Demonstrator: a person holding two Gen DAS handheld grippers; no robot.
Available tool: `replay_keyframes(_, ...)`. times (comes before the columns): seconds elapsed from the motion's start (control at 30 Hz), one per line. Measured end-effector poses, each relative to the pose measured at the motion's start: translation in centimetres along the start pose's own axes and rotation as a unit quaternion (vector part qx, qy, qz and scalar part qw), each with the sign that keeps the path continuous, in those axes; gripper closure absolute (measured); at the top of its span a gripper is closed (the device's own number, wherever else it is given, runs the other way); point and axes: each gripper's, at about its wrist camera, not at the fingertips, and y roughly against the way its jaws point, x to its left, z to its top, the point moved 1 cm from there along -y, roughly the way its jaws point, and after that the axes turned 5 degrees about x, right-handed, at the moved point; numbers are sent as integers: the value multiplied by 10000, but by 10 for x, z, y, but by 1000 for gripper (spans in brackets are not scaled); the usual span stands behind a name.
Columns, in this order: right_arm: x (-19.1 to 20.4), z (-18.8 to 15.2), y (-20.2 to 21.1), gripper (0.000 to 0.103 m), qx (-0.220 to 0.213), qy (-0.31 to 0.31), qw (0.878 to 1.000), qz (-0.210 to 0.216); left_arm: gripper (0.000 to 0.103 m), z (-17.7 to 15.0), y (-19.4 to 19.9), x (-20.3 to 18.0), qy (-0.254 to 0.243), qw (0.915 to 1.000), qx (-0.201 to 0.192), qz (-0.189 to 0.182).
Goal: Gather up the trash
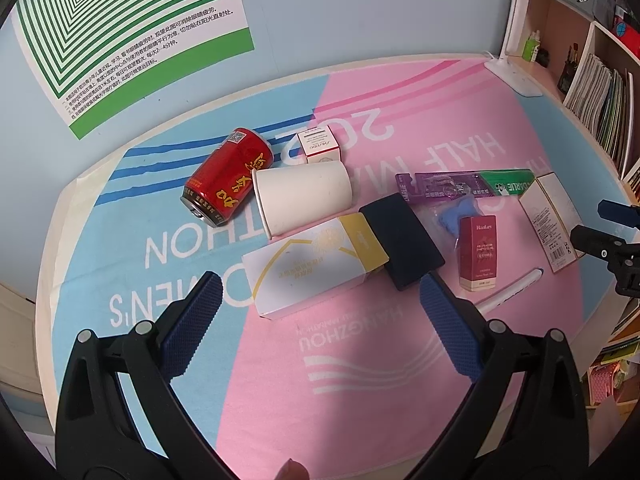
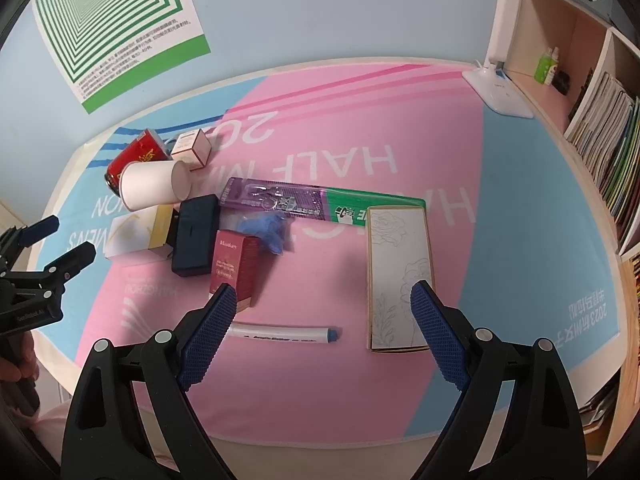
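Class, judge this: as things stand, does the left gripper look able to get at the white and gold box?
Probably yes: the left gripper is open, and the white and gold box lies straight ahead with nothing between.

Glossy metal can (image 1: pixel 228 176), matt paper cup (image 1: pixel 302 196), soft cloth mat (image 1: pixel 360 360)

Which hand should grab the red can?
Probably the left. The left gripper is open, facing the red can; from the right gripper the can lies far off behind the paper cup.
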Motion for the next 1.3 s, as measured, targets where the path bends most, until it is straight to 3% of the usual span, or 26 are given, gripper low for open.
replay_keyframes(1.3, -1, -1, -1, 15, 28, -10, 10000, 2, 6, -1, -2, 1, 35, 10000, 68, -13)
